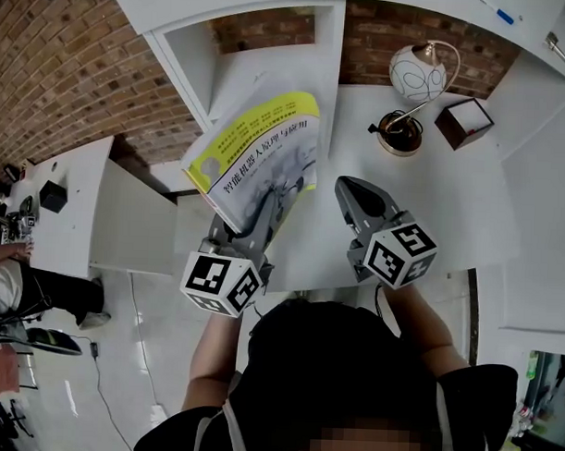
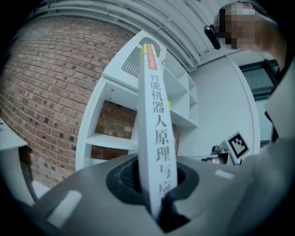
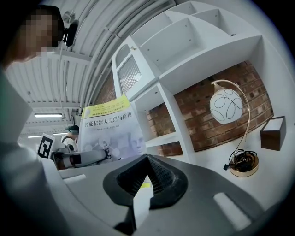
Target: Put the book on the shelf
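Observation:
The book [image 1: 257, 154] has a grey-white cover with a yellow top band and Chinese print. My left gripper [image 1: 265, 208] is shut on its lower edge and holds it upright in the air. In the left gripper view the white spine [image 2: 156, 133] rises straight up from between the jaws. The white shelf unit [image 1: 270, 62] stands just beyond the book, its open bays [image 2: 115, 124] backed by brick. My right gripper [image 1: 353, 199] is shut and empty, to the right of the book. From the right gripper view the book's cover [image 3: 110, 131] shows at the left.
On the white desk [image 1: 450, 198] to the right stand a globe lamp [image 1: 415, 75] with a gold base and cable [image 1: 399, 133], and a dark open box [image 1: 464, 122]. A lower white table [image 1: 70, 213] lies to the left. A person sits at far left.

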